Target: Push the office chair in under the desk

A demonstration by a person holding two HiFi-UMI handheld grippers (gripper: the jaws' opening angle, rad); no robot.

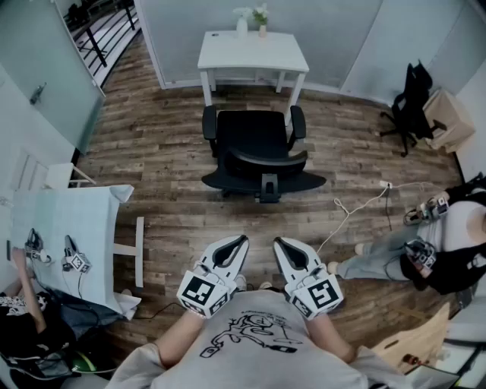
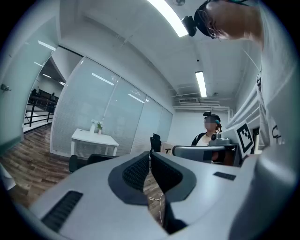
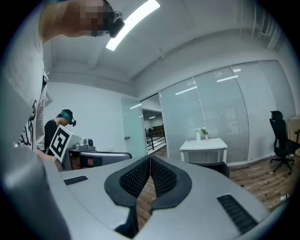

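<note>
A black office chair [image 1: 258,152] stands on the wood floor just in front of a small white desk [image 1: 253,53], its backrest toward me and its seat outside the desk. The desk [image 2: 93,139] [image 3: 204,146] and the chair's dark top [image 2: 91,159] [image 3: 213,166] show small in both gripper views. My left gripper [image 1: 242,241] [image 2: 149,159] and right gripper [image 1: 279,243] [image 3: 150,161] are held side by side close to my chest, well short of the chair. Both are shut with nothing between the pads.
A table with a pale cloth [image 1: 68,235] stands at my left, with a seated person beside it. Another person [image 1: 425,251] sits on the floor at my right, near a white cable [image 1: 349,213]. A second black chair [image 1: 410,106] stands at the back right. Two small items [image 1: 250,23] stand on the desk.
</note>
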